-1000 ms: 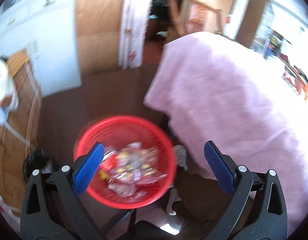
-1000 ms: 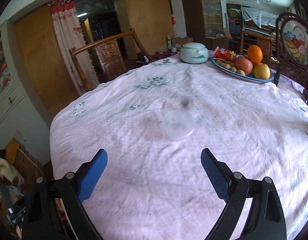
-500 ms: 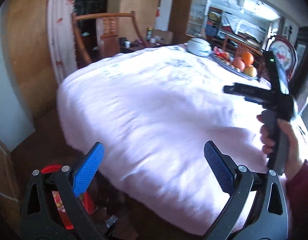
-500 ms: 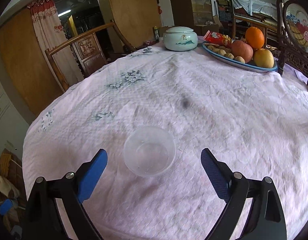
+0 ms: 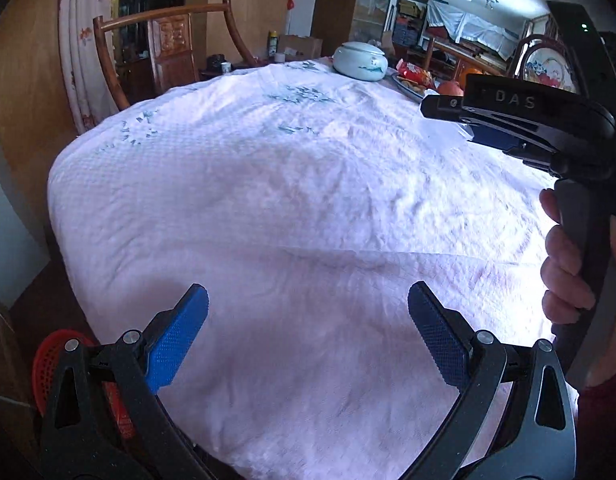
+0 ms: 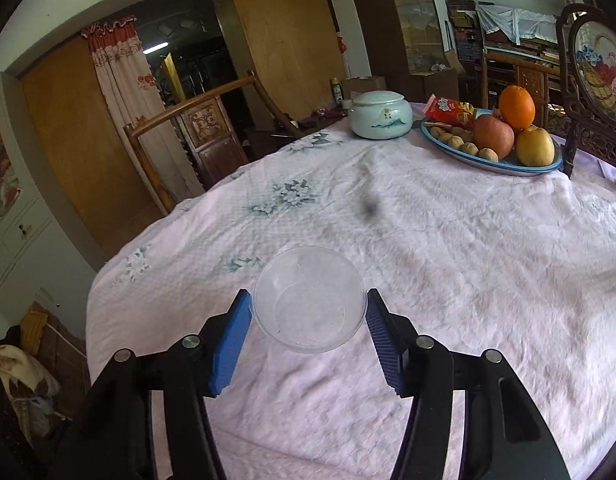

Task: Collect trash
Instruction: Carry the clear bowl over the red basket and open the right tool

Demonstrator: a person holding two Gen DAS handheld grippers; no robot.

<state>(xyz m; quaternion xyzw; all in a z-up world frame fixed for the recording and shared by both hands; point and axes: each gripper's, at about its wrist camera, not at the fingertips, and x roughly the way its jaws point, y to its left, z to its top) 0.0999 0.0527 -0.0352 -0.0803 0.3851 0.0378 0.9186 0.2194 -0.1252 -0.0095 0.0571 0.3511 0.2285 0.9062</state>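
Right gripper [image 6: 308,312]: we see it pitched down over the desk [image 6: 448,264], its blue fingers [image 6: 232,340] closing on a clear plastic bowl [image 6: 308,300]. The bowl sits upright on the pink cloth between the pads; both pads stand at its rim, and we cannot tell whether they press it yet. From the left wrist view, we see the same gripper side-on at the right edge, with a hand [image 5: 564,264] wrapped round its dark handle. White letters "DAS" read on its upper body.

Left gripper [image 5: 308,340]: we find it angled down at the near edge of the desk, fingers [image 5: 176,340] spread wide with only cloth between them.

A red trash basket [image 5: 48,356] shows low at the left of the left wrist view, beside the desk edge, partly hidden behind the gripper frame.

At the far side of the desk we note a pale lidded jar [image 6: 380,114] with a painted landscape, and just beside it a blue plate [image 6: 500,164] holding an orange, an apple, a yellow fruit, nuts and a red snack packet [image 6: 448,110]; its print is too small for us to read. A wooden chair [image 6: 196,128] stands beyond the desk.
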